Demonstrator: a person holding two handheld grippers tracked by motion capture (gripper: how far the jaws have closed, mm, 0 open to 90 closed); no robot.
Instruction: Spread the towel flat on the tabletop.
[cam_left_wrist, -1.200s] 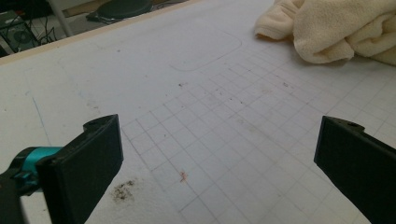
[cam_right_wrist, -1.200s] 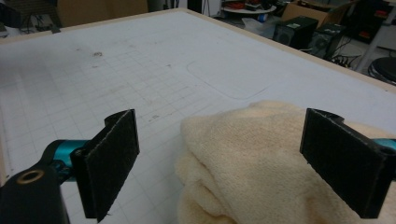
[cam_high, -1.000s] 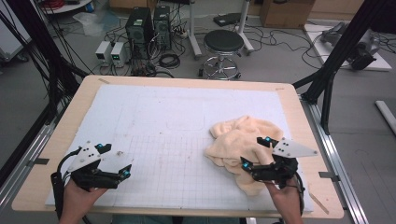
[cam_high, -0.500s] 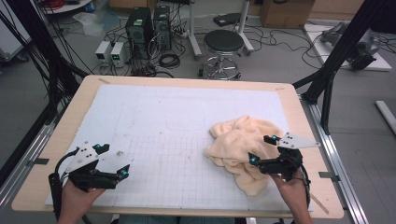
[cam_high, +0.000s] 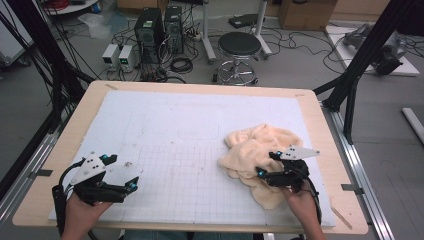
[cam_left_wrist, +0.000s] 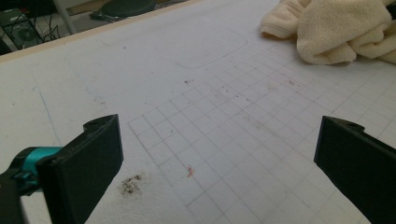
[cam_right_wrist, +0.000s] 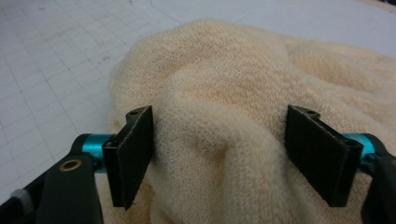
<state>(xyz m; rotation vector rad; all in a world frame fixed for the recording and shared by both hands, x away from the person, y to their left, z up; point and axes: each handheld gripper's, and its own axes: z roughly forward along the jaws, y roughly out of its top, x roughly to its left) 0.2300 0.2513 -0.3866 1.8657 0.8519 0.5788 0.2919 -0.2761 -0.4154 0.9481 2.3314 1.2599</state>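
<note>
While the left hand-held gripper rests released near the tabletop's front left corner, jaws wide apart over bare grid mat, the right hand-held gripper sits sunk into the cream towel. Its jaws have just been closing, a raised fold between them; left pad touches the cloth, not yet clenched. Towel lies crumpled, front right of the mat

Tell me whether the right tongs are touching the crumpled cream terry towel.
Touching. In the right gripper view a fold of the crumpled cream terry towel bulges between the right tongs, against the left jaw's pad.
</note>
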